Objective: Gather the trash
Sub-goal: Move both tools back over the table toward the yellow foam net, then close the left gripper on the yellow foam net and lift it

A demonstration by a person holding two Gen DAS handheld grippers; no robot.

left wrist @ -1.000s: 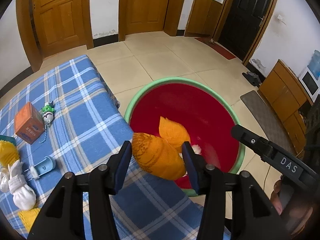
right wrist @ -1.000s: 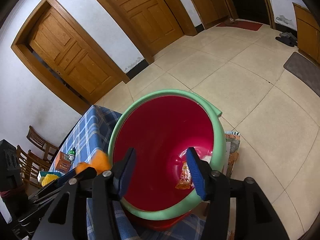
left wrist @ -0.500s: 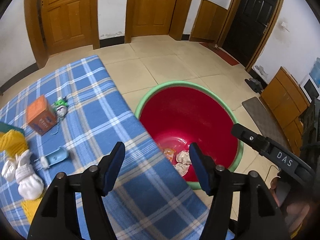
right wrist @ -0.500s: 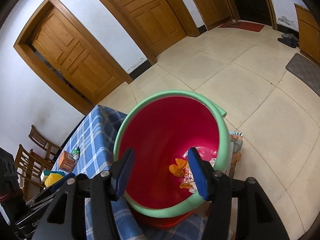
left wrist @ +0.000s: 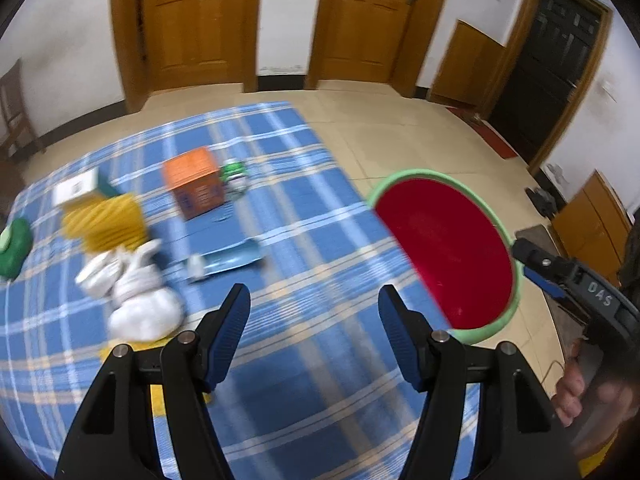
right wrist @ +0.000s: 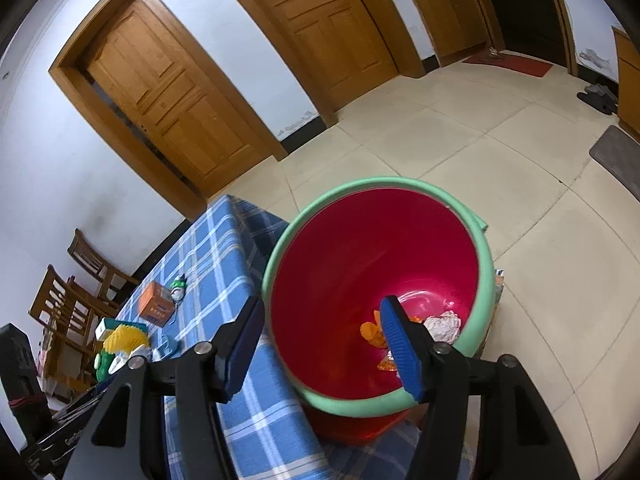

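A red bucket with a green rim [right wrist: 486, 264] stands on the floor beside the blue checked table [left wrist: 304, 240]; it also shows in the left wrist view [left wrist: 516, 280]. Orange wrappers [right wrist: 370, 332] and white crumpled paper [right wrist: 442, 326] lie at its bottom. My left gripper [left wrist: 314, 336] is open and empty above the table. My right gripper [right wrist: 322, 344] is open and empty above the bucket's near rim. On the table lie white crumpled tissue [left wrist: 138, 300], a pale blue tube [left wrist: 228, 262], a yellow ribbed piece [left wrist: 106, 220] and an orange box [left wrist: 194, 188].
A small green-and-white bottle [left wrist: 236, 174] lies beside the orange box. A green-and-white box [left wrist: 80, 190] and a green object [left wrist: 14, 246] sit at the table's left. Wooden chairs [right wrist: 68, 292] stand beyond the table. Wooden doors [left wrist: 196, 20] line the far wall.
My left gripper let go of the orange wrapper, which fell into the bucket, and then swung left from over the bucket to over the table. My right gripper stayed nearly still.
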